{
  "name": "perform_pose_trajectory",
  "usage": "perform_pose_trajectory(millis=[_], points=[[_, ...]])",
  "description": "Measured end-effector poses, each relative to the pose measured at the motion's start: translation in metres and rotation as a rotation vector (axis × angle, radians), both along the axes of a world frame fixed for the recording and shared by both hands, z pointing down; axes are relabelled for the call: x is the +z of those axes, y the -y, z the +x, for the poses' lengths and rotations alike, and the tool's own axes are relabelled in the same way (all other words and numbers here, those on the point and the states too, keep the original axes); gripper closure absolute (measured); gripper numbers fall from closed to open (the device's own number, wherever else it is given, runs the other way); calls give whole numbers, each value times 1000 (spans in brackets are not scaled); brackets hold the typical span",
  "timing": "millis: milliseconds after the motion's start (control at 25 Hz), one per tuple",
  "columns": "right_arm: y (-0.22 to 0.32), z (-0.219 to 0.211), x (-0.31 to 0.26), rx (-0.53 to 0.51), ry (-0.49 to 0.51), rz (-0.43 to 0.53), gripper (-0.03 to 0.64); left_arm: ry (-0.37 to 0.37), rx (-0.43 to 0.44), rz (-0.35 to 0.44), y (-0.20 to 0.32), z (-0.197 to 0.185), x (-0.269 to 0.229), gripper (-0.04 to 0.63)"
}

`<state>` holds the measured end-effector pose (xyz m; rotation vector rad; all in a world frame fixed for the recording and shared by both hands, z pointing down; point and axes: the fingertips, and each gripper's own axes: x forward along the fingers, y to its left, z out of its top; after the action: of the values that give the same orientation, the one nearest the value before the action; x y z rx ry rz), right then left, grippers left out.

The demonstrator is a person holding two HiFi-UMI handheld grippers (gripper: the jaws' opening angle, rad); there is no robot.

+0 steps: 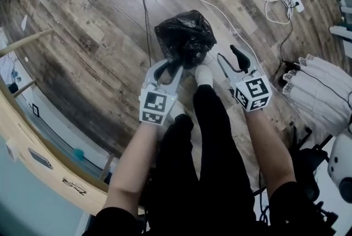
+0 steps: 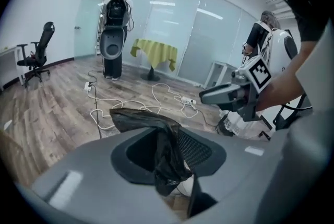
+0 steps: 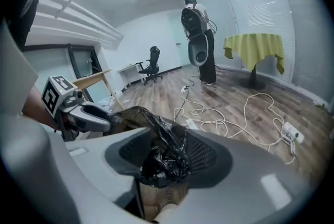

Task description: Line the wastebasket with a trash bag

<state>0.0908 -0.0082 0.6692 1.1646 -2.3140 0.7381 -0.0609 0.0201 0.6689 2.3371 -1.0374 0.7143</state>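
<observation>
While both forearms reach forward and downward, the left tool [image 1: 169,67] and right tool [image 1: 226,53] hang released, jaws parted. The trash bag [image 1: 184,34] stands bunched upright on the floor [image 1: 82,37] just beyond.

- No words, numbers or brand names legible in any view.
- Cube [image 1: 153,108] on the left gripper [image 1: 168,71]: black-and-white square patterns on its faces, no letters.
- Cube [image 1: 252,93] on the right gripper [image 1: 228,59]: same kind of pattern, no letters.
- Desk [image 1: 49,166], front edge: small dark mark [image 1: 74,186], too blurred to read.
</observation>
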Motion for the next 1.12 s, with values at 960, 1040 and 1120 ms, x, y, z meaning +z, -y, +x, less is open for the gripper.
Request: perform_pose_trajectory(millis=[960, 1040, 1120], points=[[-3, 3, -113, -24, 124, 79, 417, 68, -243, -22, 11, -25, -75, 312], [3, 2, -134, -29, 130, 99, 428, 31, -245, 40, 20, -21, -108, 354], [6, 1, -155, -43, 126, 117, 433, 5, -247, 84, 24, -20, -139, 389]])
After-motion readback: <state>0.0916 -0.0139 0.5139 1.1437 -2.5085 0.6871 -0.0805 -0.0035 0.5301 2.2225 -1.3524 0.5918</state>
